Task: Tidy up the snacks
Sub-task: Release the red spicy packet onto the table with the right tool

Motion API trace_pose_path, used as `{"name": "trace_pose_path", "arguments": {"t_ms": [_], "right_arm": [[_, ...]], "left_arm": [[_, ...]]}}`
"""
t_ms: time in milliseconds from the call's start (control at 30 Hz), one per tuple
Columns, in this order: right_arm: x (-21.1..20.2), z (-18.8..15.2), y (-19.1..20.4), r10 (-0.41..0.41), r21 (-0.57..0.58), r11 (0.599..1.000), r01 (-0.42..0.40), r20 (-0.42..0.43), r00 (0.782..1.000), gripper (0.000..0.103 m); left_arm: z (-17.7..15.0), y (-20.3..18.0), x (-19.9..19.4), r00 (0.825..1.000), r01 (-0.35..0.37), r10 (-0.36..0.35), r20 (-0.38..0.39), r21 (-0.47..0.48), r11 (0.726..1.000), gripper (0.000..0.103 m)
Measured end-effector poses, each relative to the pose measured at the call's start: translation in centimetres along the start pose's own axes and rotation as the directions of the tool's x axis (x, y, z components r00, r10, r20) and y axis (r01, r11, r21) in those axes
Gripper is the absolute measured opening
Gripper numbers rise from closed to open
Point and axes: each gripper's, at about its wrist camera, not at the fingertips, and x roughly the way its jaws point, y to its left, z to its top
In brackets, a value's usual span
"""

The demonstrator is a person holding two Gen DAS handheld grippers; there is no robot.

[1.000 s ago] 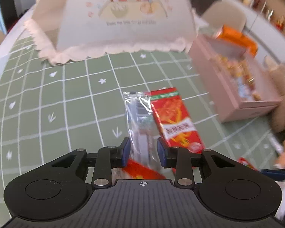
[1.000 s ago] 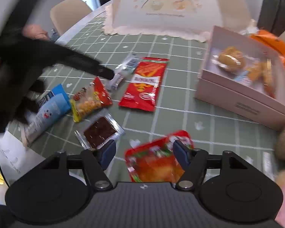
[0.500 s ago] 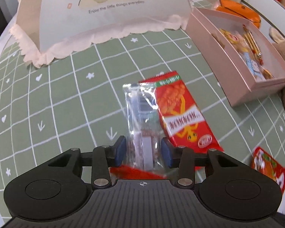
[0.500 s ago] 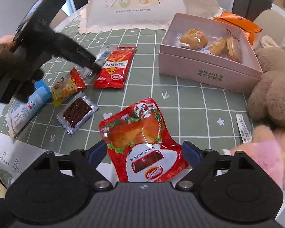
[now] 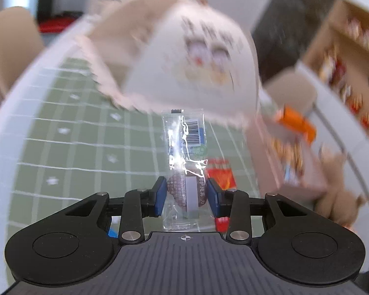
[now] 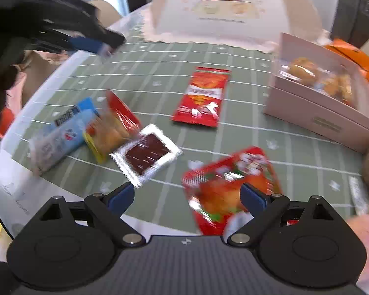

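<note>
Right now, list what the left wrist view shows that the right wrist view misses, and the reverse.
Only the left wrist view: the clear-wrapped snack, barcode facing the camera, clamped in the left claw, and a shelf of goods at the right edge.

Only the right wrist view: the open right claw, the chicken-leg pouch, the dark square packet, the blue Hershey's bag and the yellow-red bag.

Both: the mesh food cover, the pink box, the red pouch and the green grid tablecloth.

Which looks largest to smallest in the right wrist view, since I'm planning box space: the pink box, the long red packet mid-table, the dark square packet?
1. pink box, clearly largest.
2. long red packet.
3. dark square packet, though it lies nearer the camera and is blurred, so the last two are close.
</note>
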Motion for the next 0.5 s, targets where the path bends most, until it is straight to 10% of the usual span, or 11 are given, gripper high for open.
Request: {"name": "trace_pose_path", "arguments": {"t_ms": [133, 500], "right_arm": [[1.9, 1.2, 2.7, 0.037, -0.051, 0.998, -0.037, -0.012, 0.999, 0.093], [7.4, 5.5, 7.9, 0.061, -0.143, 0.988, -0.057, 0.023, 0.998, 0.093]], "left_arm": [[-1.3, 2.4, -3.3, 0.999, -0.016, 0.019, 0.026, -0.101, 0.995, 0.040], [-10.6, 5.4, -4.0, 0.969, -0.196, 0.151, -0.195, -0.237, 0.952, 0.040]]}}
